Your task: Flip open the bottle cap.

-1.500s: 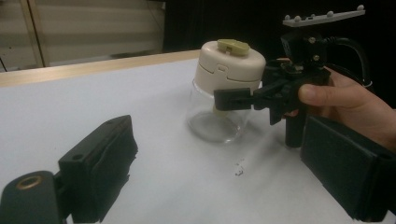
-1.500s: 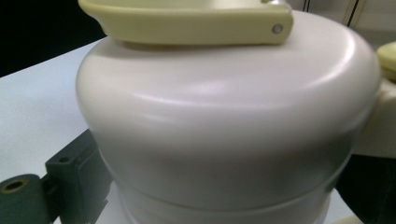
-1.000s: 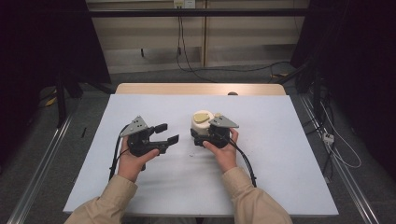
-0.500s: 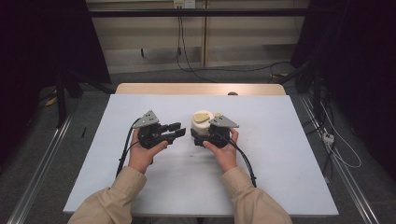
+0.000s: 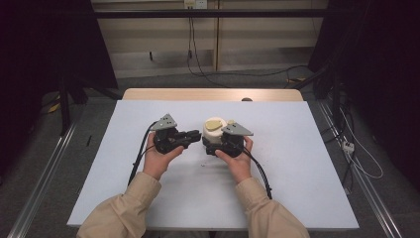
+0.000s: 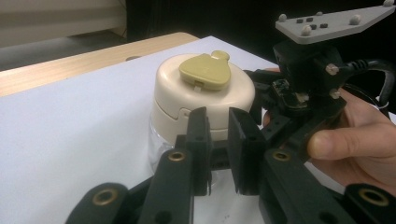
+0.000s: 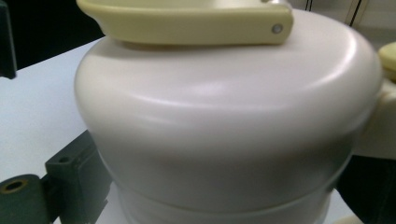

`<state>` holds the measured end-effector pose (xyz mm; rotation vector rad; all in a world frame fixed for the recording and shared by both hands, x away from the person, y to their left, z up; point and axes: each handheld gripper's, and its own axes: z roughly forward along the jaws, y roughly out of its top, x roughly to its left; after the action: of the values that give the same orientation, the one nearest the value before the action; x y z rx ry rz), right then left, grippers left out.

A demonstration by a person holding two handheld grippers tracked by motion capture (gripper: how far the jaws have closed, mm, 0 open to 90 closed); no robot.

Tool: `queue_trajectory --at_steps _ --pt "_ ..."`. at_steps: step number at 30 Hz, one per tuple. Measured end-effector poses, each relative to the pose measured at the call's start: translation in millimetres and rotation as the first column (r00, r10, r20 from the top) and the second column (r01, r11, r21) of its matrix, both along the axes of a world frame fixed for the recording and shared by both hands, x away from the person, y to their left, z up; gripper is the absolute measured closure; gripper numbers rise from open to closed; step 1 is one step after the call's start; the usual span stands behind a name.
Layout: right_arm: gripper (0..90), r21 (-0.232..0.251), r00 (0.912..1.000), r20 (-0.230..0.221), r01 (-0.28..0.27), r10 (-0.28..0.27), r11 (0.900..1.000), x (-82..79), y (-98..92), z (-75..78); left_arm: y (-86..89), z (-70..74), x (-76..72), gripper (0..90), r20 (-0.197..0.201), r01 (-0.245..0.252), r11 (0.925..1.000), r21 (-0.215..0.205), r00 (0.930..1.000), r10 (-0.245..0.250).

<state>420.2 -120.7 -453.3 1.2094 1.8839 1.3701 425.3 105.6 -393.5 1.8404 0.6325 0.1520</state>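
Observation:
A clear jar with a cream lid (image 5: 215, 126) and an olive flip tab stands on the white table top. My right gripper (image 5: 213, 140) is shut on the jar's body, and the lid (image 7: 224, 116) looms close in the right gripper view. My left gripper (image 5: 195, 135) lies just left of the jar, pointing at it. Its jaws have just been closing and now stand almost together (image 6: 219, 154), a narrow gap left between the pads and nothing in it. Their tips sit right in front of the jar (image 6: 205, 93), below the lid. The right hand's thumb (image 6: 336, 142) shows beside them.
The white sheet (image 5: 297, 163) covers the table, with a bare wooden strip (image 5: 213, 94) along the far edge. Black cables trail from both grippers toward the person. Floor cables (image 5: 257, 74) and metal rails lie beyond and beside the table.
The left gripper has slid right, up to the jar, and its jaws have gone from wide apart to nearly together. The right gripper and jar have stayed put.

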Motion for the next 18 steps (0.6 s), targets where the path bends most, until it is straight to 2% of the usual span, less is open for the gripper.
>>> queue_trajectory --at_steps 18 --pt "5.6 0.000 1.0000 0.008 -0.004 0.004 1.000 0.0 -0.3 -0.8 -11.8 -1.8 13.5 90.0 -0.006 0.010 0.9991 0.042 0.9999 -0.010"
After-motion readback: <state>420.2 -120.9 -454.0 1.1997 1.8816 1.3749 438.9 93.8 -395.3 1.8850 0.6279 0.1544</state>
